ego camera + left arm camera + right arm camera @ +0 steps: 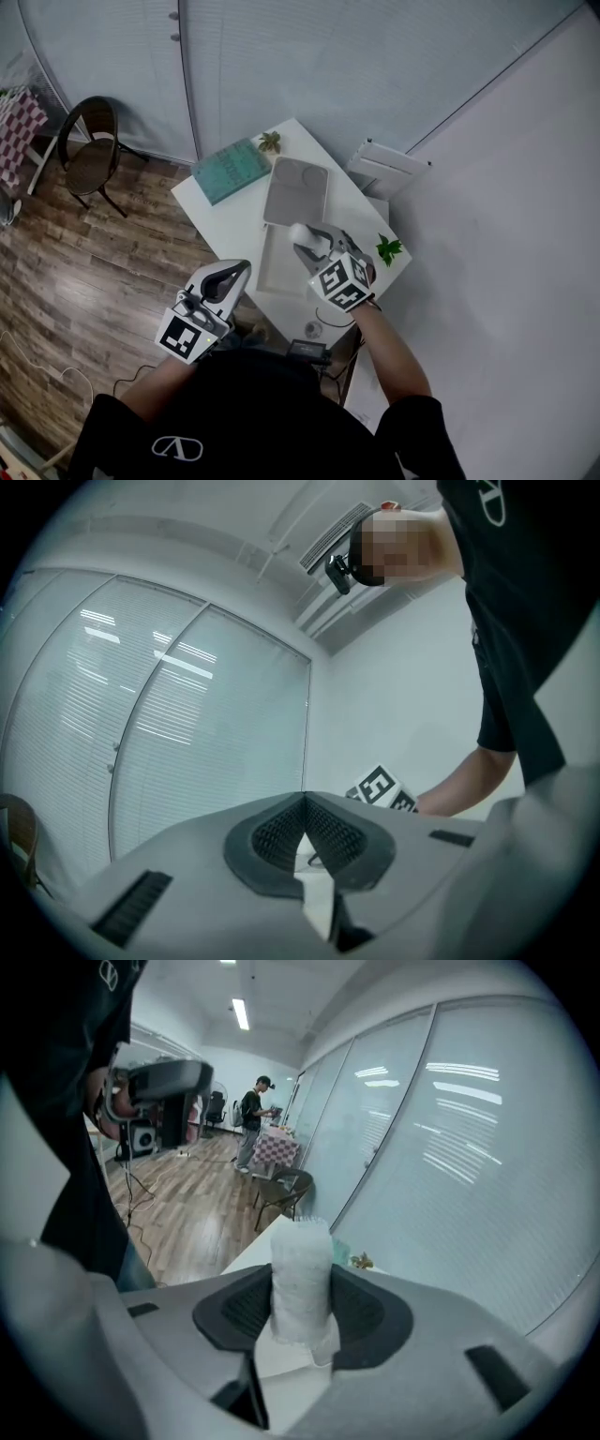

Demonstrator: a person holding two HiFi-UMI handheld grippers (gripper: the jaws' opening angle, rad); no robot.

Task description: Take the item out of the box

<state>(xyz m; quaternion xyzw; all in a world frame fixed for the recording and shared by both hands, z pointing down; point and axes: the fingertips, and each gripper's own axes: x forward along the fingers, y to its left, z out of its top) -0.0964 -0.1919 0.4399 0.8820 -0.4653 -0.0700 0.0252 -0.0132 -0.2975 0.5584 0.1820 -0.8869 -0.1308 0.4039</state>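
An open white box (275,272) lies on the white table (225,220), with its grey lid (296,192) lying flat just beyond it. My right gripper (307,236) hangs above the box, shut on a white, rough-surfaced roll (301,229). In the right gripper view the roll (300,1274) stands upright between the dark pads (361,1312), poking out past them. My left gripper (234,272) is at the table's near left edge, apart from the box. In the left gripper view its tips (305,801) meet with nothing between them, and the right gripper's marker cube (380,787) shows beyond.
A teal book (231,169) and a small plant (270,142) sit at the table's far end, and another plant (387,248) at its right edge. A chair (92,150) stands on the wooden floor at left. A black adapter with cable (307,350) lies by my body.
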